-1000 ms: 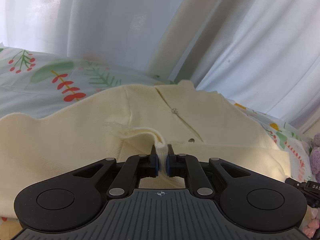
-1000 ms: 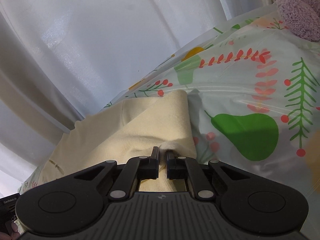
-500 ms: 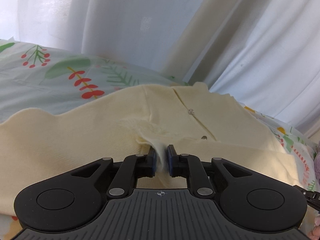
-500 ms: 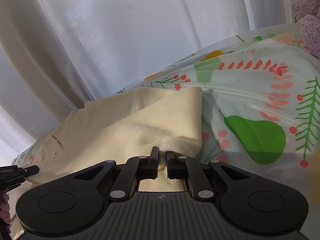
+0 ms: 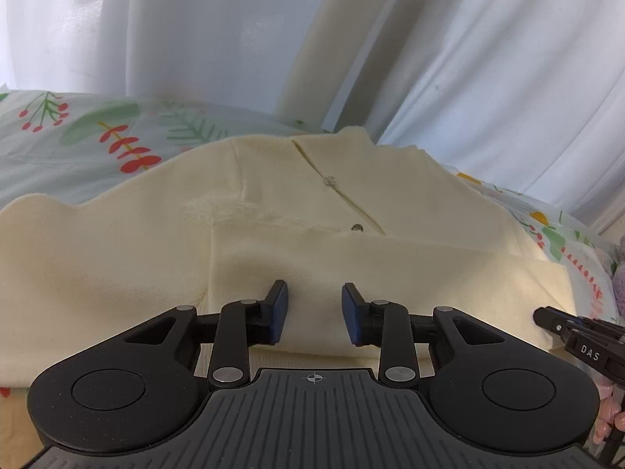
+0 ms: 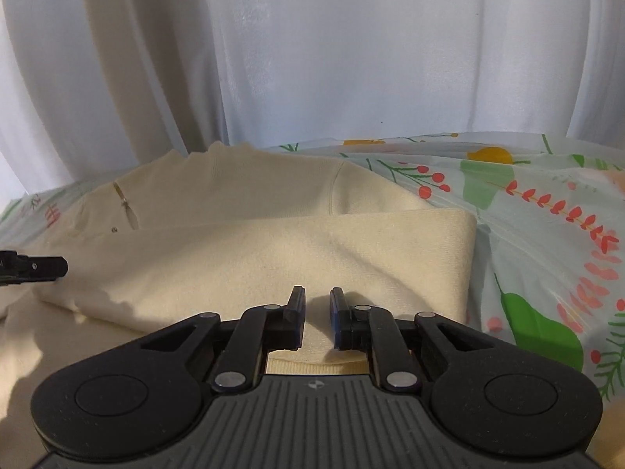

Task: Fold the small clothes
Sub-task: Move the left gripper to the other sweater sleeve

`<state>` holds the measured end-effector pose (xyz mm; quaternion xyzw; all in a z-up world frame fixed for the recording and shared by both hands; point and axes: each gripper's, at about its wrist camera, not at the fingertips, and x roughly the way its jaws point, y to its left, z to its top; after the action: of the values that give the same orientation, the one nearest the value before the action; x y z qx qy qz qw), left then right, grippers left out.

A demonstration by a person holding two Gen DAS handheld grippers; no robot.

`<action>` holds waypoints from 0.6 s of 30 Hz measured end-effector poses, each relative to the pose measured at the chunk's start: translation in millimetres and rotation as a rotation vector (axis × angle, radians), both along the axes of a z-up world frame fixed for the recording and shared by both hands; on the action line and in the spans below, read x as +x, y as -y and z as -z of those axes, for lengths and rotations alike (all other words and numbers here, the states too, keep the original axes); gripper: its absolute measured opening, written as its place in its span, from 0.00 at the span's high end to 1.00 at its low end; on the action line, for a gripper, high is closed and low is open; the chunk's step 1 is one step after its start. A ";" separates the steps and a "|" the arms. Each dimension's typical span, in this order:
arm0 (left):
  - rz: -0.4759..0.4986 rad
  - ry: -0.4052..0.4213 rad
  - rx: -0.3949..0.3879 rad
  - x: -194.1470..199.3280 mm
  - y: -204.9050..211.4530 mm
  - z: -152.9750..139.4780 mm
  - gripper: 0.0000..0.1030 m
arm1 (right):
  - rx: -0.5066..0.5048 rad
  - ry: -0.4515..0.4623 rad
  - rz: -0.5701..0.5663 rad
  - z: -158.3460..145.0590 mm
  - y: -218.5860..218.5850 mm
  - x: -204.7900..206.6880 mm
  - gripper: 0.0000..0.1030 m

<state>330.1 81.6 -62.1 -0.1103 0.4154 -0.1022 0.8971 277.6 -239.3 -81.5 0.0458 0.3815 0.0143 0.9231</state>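
A cream cardigan is spread on a bedsheet printed with leaves and berries, and fills the middle of both views. Its lower part is folded up over the body, and the fold edge is seen running across the centre of the left wrist frame, just below two small buttons. The left gripper is held over the folded layer with its fingers released and set wide apart, nothing being grasped. The right gripper is held over the same layer near its right edge, its fingers parted by a narrow gap and closed on nothing. White curtains are seen across the upper half of both frames.
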 end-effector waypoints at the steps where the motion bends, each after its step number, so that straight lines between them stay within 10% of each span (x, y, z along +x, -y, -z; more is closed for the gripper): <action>1: -0.004 0.010 0.012 1.1 0.7 0.4 0.68 | -0.054 0.029 -0.009 2.3 -5.5 0.8 0.92; 18: -0.096 0.000 -0.087 -24.1 -15.1 -2.7 0.56 | -0.074 0.060 -0.040 6.3 -10.1 -25.3 0.98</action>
<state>305.9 96.7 -59.4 -0.1689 0.4047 -0.0771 0.8954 252.4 -229.2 -87.8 0.0036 0.3547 0.0198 0.9348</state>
